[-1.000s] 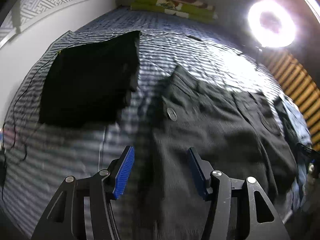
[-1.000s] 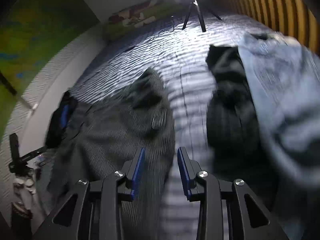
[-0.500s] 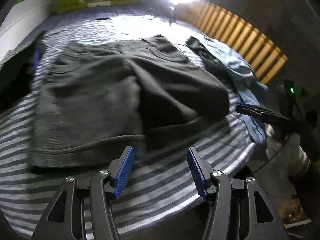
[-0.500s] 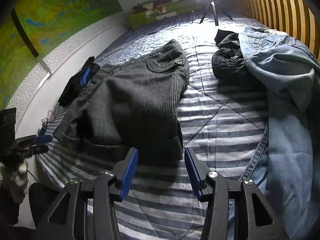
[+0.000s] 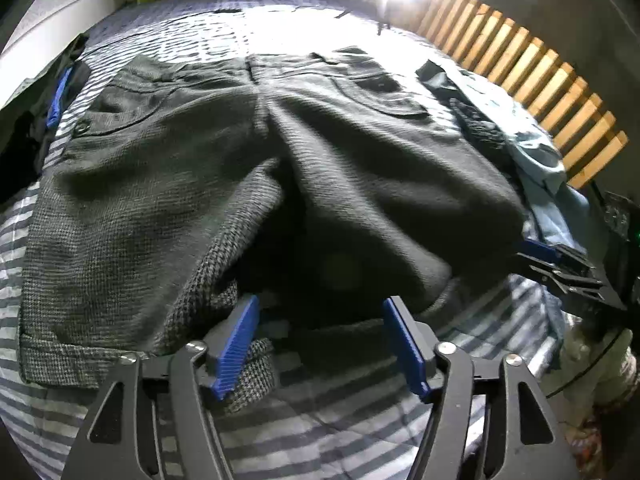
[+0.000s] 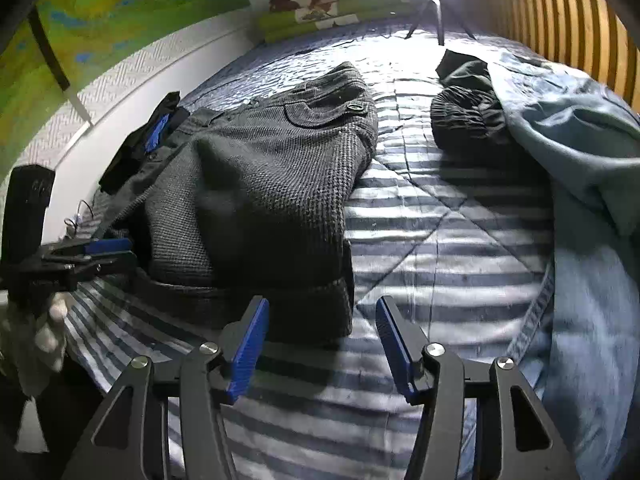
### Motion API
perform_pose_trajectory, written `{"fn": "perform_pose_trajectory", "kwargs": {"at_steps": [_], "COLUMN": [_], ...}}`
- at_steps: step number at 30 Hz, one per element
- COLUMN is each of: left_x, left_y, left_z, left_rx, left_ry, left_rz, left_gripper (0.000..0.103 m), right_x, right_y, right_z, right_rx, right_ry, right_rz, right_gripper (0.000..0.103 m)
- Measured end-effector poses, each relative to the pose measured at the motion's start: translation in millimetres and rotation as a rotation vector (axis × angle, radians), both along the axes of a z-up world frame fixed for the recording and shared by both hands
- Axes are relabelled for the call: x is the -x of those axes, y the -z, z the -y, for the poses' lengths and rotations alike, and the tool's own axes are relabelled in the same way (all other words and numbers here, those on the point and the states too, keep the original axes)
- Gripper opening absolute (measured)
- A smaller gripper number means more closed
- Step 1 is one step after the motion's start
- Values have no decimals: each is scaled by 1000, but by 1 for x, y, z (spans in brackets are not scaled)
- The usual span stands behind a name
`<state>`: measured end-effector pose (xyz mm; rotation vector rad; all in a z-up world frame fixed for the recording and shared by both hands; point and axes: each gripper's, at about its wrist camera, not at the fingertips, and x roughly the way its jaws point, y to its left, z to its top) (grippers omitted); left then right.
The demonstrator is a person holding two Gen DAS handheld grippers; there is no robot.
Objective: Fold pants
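Grey checked pants (image 5: pixel 160 200) lie spread on the striped bedspread (image 5: pixel 320 420), waistband far away, leg ends near me. My left gripper (image 5: pixel 322 340) hovers low over the leg ends with its jaws opening. Dark hem fabric lies between them, and the left pad (image 5: pixel 238 340) rests beside a raised fold without pinching it. In the right wrist view the pants (image 6: pixel 260 200) sit at centre left. My right gripper (image 6: pixel 320 340) is just short of their near hem corner, jaws opening with only bedspread between them. Each gripper shows in the other's view: right gripper (image 5: pixel 560 264), left gripper (image 6: pixel 92 252).
Blue jeans (image 6: pixel 580 200) and a crumpled black garment (image 6: pixel 468 112) lie on the right of the bed. Folded dark clothes (image 6: pixel 140 148) sit by the white wall. A ring light on a tripod (image 6: pixel 432 12), green pillows (image 6: pixel 320 16) and a wooden slat panel (image 5: pixel 540 92) border the far side.
The left gripper swung from the waistband side to the leg ends and dropped close over the hem, jaws wider. The right gripper drew near the hem corner and its jaws widened.
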<state>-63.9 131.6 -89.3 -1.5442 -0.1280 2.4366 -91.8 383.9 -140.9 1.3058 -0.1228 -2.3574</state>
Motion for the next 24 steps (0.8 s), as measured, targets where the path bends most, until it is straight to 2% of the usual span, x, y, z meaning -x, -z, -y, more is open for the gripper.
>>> {"fn": "perform_pose_trajectory", "kwargs": {"at_steps": [5,9,11,12,13,14,15,16,18,19,24], "left_x": [2,3,4,5,5,5,6,7,9,10,9], "left_y": [10,17,22,25,25,23,19,14,0,-9,-52], "left_z": [1,-14,-25,-29,-31,-32,-31,-27,-13,-6,18], "left_rx": [40,68,106,111,123,134,144,133,42,3,-120], "left_ry": [20,68,106,121,124,126,123,113,92,81,52], "left_rz": [5,-7,-8,3,9,7,7,11,35,36,25], "left_gripper": [73,73,60,42,40,37,23,11,11,11,11], "right_x": [6,8,11,11,10,11,11,11,7,6,5], "right_y": [7,14,16,16,16,15,13,7,-8,-21,-70], "right_z": [9,19,24,25,26,26,25,22,16,9,-11], "right_rx": [-36,-57,-64,-67,-69,-63,-43,-14,40,101,276], "right_ry": [-68,-111,-131,-135,-140,-145,-147,-144,-130,-127,-96], "right_rz": [-1,9,21,22,24,36,52,63,47,45,33], "right_gripper": [53,53,52,44,29,21,14,13,12,12,12]}}
